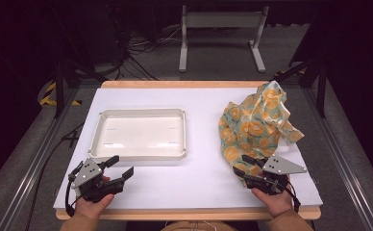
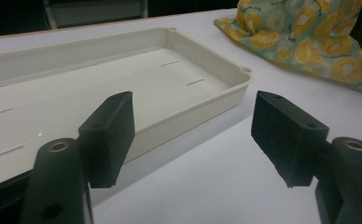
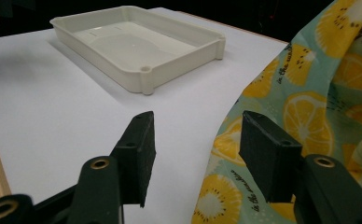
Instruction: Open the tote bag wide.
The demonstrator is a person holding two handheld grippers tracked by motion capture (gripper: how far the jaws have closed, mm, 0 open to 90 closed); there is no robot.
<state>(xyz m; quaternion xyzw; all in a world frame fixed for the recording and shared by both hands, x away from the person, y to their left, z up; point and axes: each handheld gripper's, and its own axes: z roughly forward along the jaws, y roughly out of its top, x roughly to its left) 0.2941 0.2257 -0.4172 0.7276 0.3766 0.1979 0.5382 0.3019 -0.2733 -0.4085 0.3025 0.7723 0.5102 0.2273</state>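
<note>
Both tools are held open and empty: the right tool [image 1: 244,166] at the cloth [image 1: 256,122] near the table's right edge, the left tool [image 1: 119,166] beside the tray [image 1: 139,154].

— What's my table [image 1: 199,187] carrying?
— A white top with a wooden edge. An empty cream tray [image 1: 140,153] lies at nine o'clock, and a crumpled lemon-print cloth [image 1: 252,127] at three, well apart.
</note>
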